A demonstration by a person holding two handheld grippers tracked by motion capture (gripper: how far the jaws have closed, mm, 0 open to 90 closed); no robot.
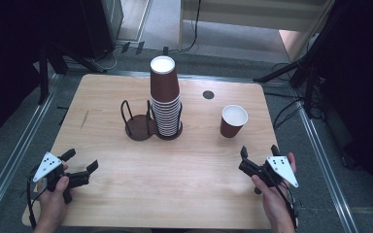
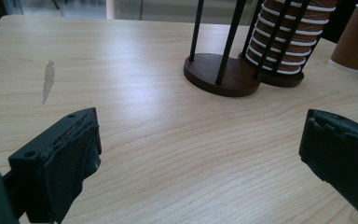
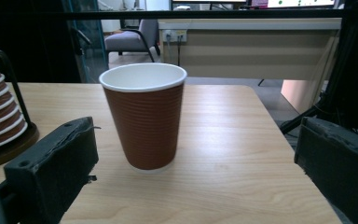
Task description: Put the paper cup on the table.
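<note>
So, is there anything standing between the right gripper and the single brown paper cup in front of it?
Nothing visible does. The right gripper is open and aimed at the brown paper cup, which stands upright by itself; bare wooden table lies between them. The cup holder with its stack of cups stands off to the side.

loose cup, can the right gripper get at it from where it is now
Probably yes: the cup stands upright, apart from the stack, with bare table between it and the open right gripper, which already faces it.
</note>
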